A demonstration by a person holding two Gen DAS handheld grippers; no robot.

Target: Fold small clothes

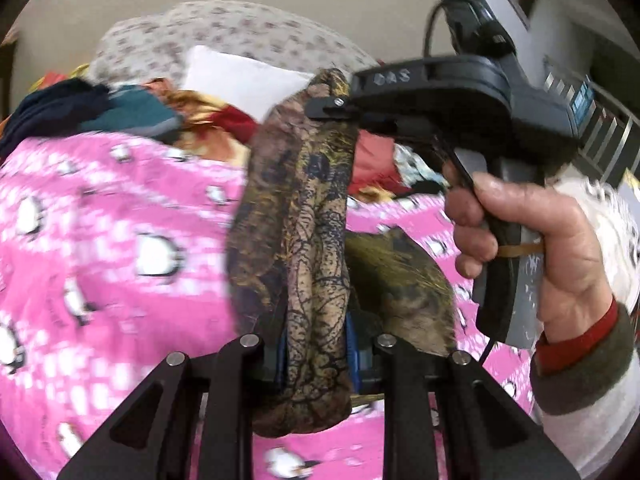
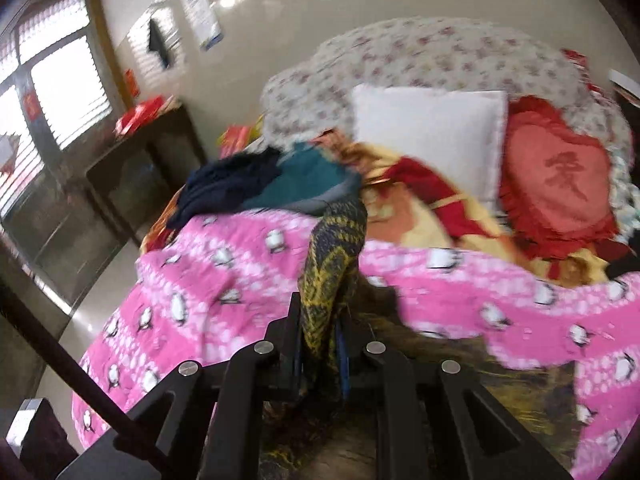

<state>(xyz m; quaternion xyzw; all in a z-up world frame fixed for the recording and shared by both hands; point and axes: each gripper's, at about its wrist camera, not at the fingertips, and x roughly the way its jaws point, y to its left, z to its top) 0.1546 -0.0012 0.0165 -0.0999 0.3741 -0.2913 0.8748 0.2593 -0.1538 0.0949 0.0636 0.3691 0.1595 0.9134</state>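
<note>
A brown and yellow patterned garment (image 1: 304, 220) hangs stretched above the pink penguin-print bedspread (image 1: 120, 240). In the left wrist view my left gripper (image 1: 316, 344) is shut on its lower part, the cloth bunched between the fingers. My right gripper (image 1: 334, 106) pinches the garment's upper end, and a hand (image 1: 528, 240) holds its handle. The right wrist view shows the same garment (image 2: 332, 256) rising from between the fingers of my right gripper (image 2: 320, 328), which is shut on it. More of the cloth trails onto the bedspread (image 2: 520, 300) below.
A pile of navy and teal clothes (image 2: 256, 184) lies at the far side of the bed. Behind it are a white pillow (image 2: 428, 136), a red heart cushion (image 2: 560, 184) and a floral headboard (image 2: 420, 56). A dark cabinet (image 2: 132, 176) stands left under the windows.
</note>
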